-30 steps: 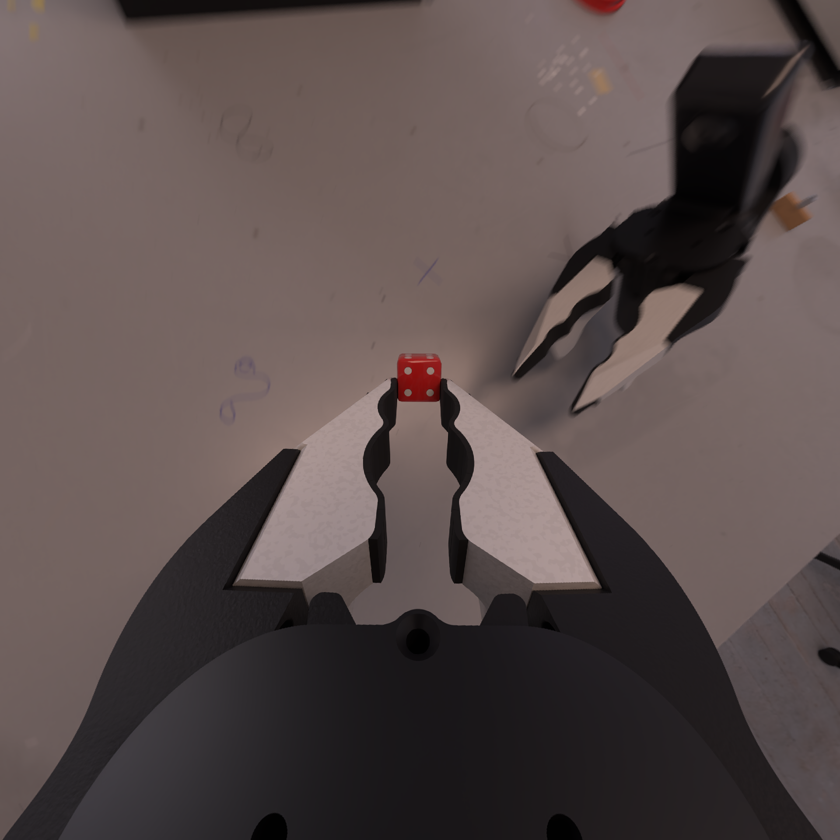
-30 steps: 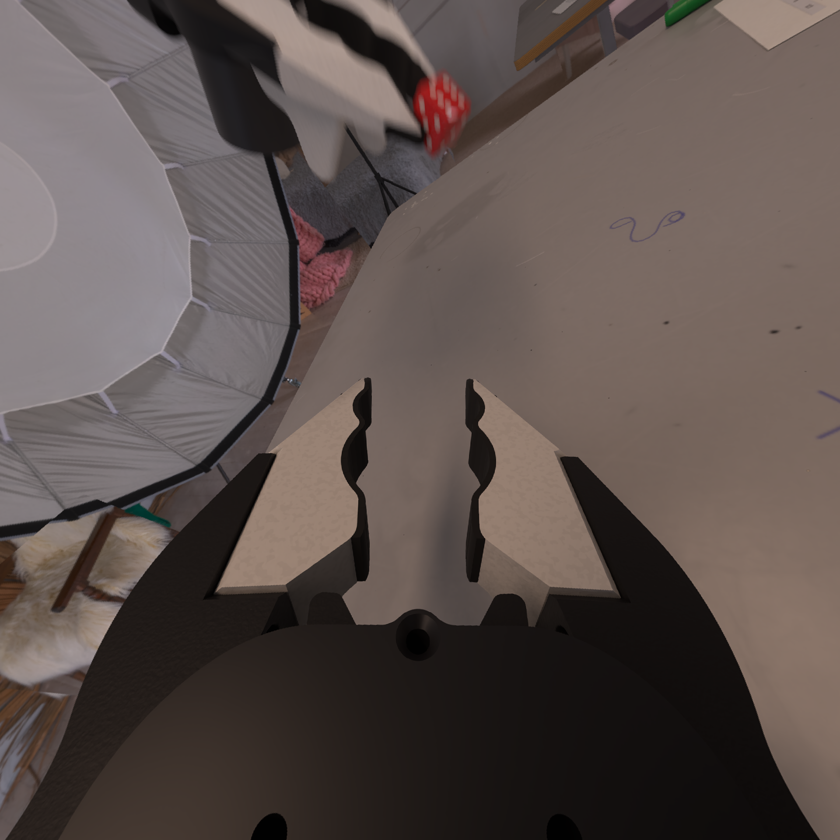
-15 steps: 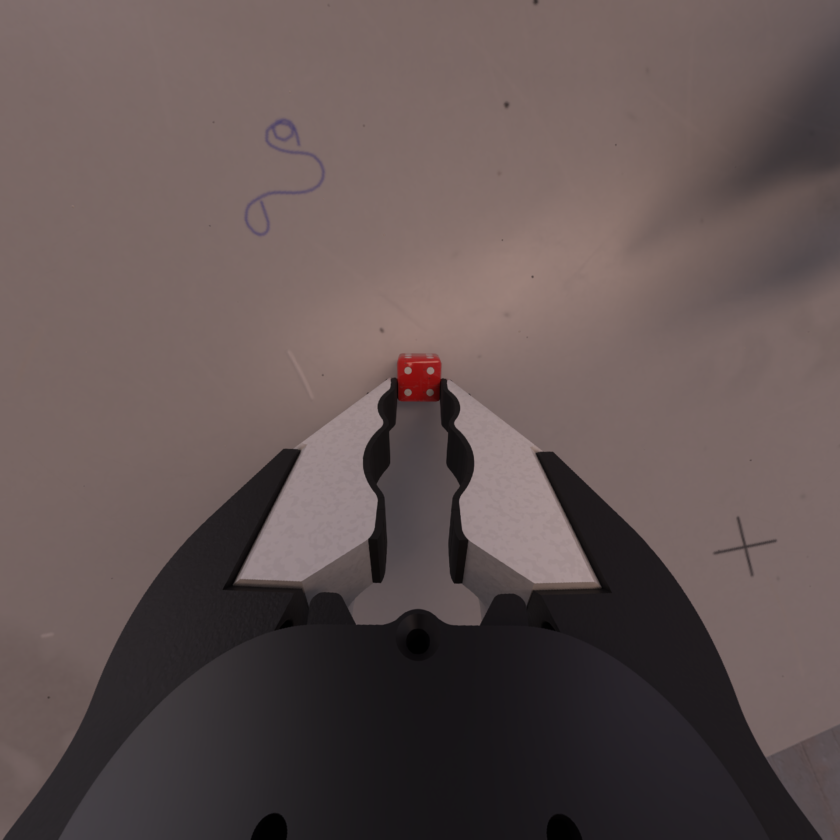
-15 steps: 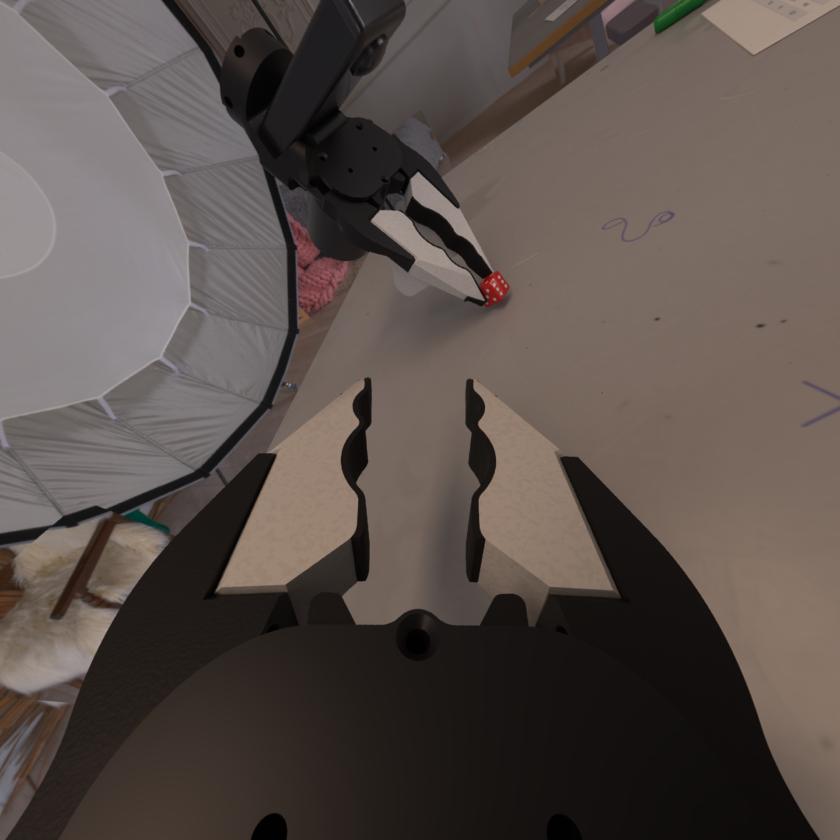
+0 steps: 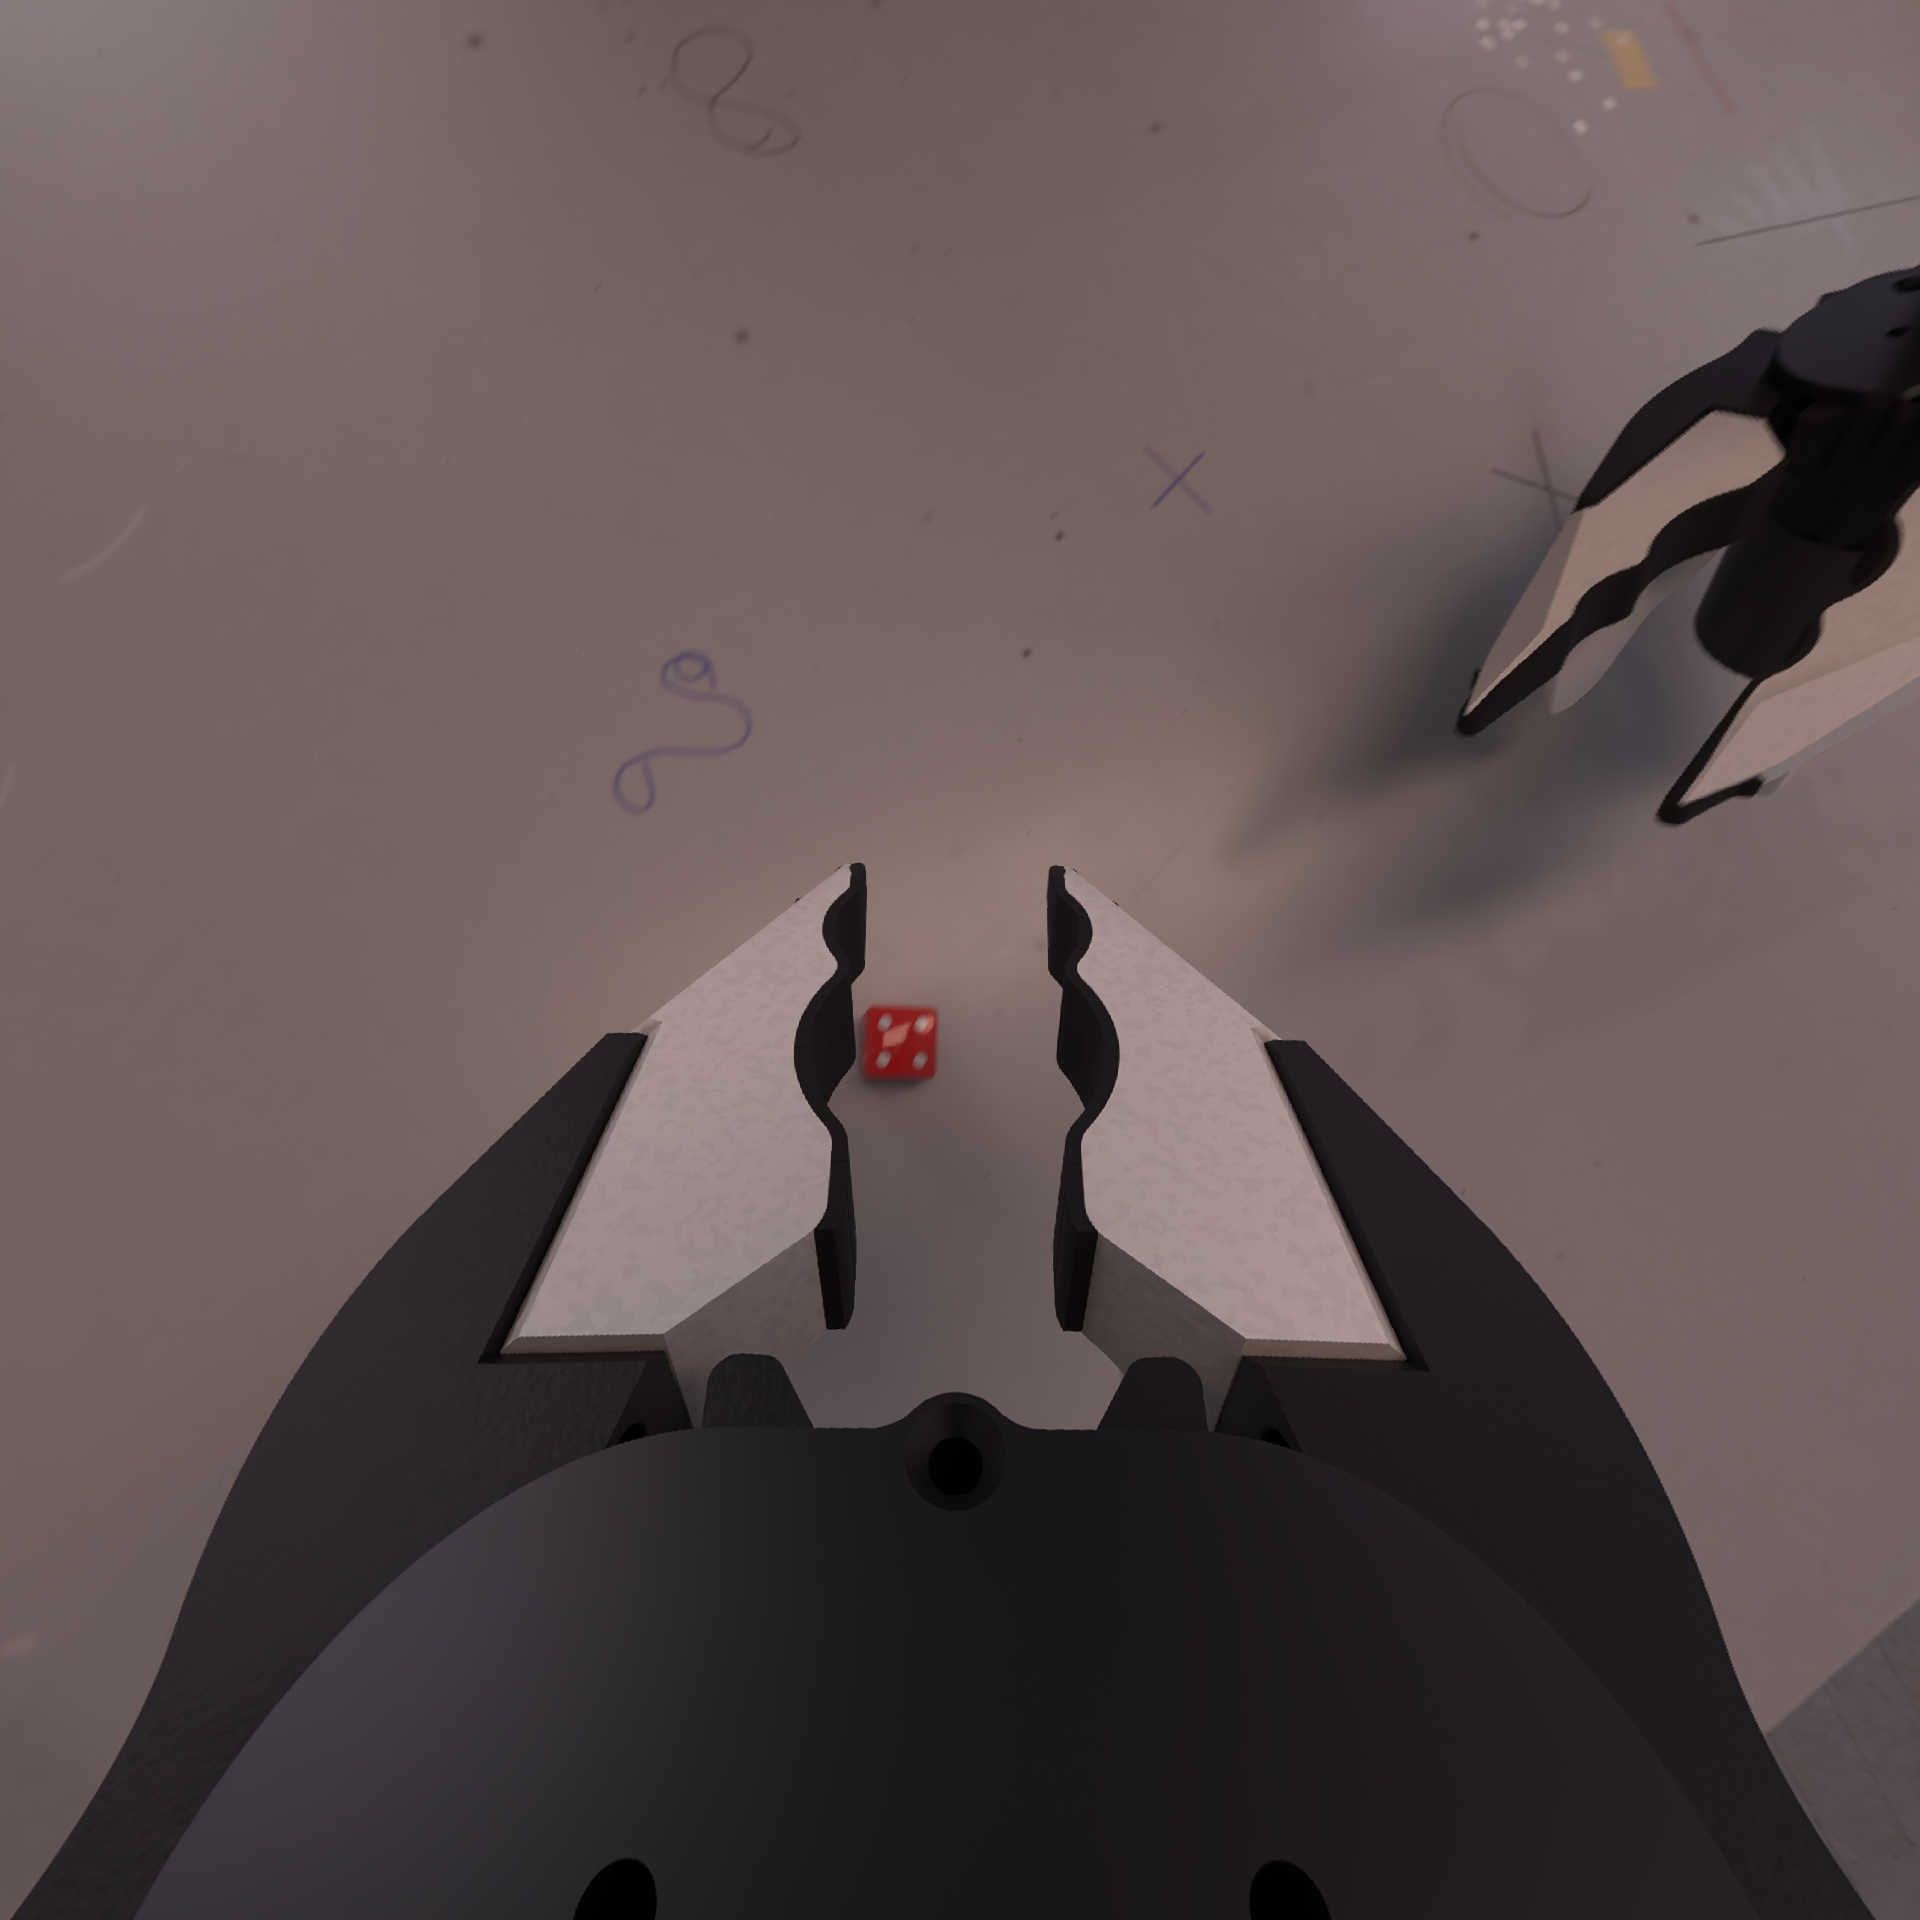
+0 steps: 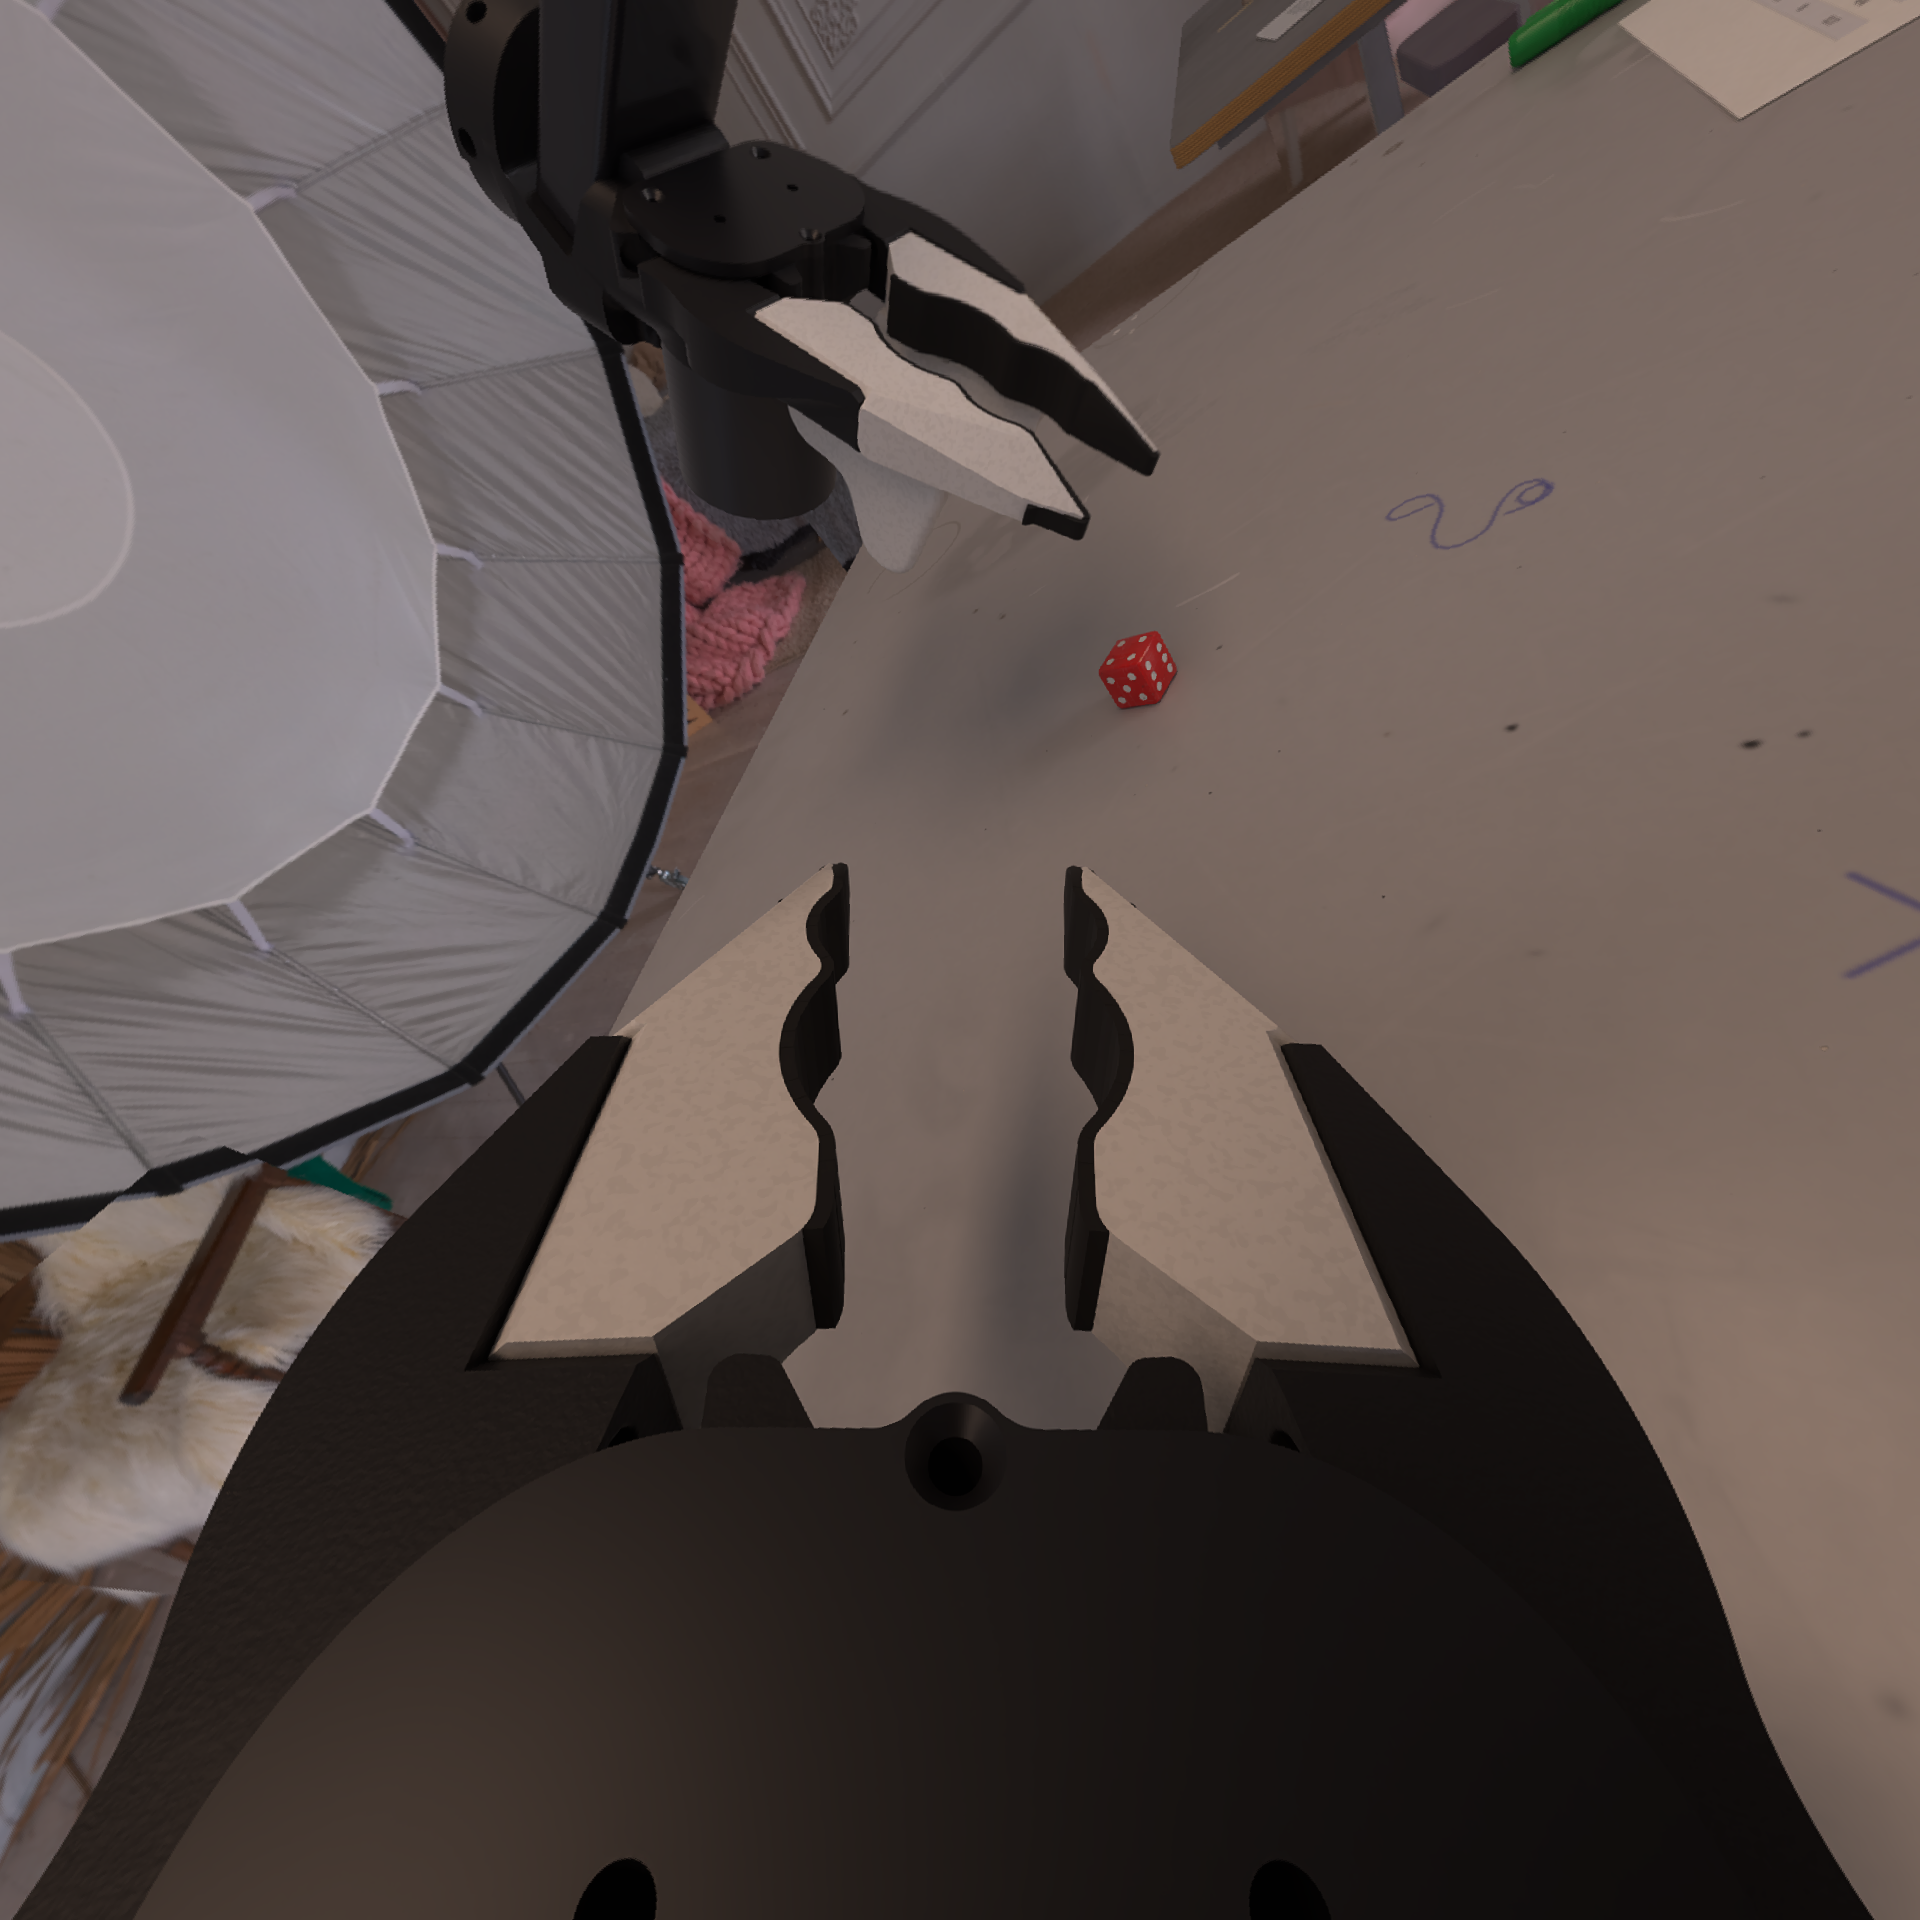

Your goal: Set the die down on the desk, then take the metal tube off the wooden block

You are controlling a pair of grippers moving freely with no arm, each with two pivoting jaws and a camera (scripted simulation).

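The red die (image 5: 901, 1045) lies on the grey desk (image 5: 416, 416), seen between my left gripper's open fingers from above, close to the left finger. My left gripper (image 5: 954, 873) is open and empty, raised above the die. In the right wrist view the die (image 6: 1137, 670) rests on the desk, and the left gripper (image 6: 1117, 494) hovers above and behind it. My right gripper (image 6: 956, 873) is open and empty, low over the desk near its edge; it also shows in the left wrist view (image 5: 1569, 769) at the right. The metal tube and wooden block are not in view.
A large white softbox (image 6: 260, 520) stands off the desk's left edge, with a pink knit (image 6: 727, 613) and a fluffy stool (image 6: 125, 1382) on the floor below. A sheet of paper (image 6: 1766, 42) and a green object (image 6: 1558, 21) lie at the desk's far end. Pen scribbles (image 5: 686, 727) mark the desk.
My left gripper has opened, let go of the die and risen. The die now lies on the desk. The right gripper has stayed open and about in place.
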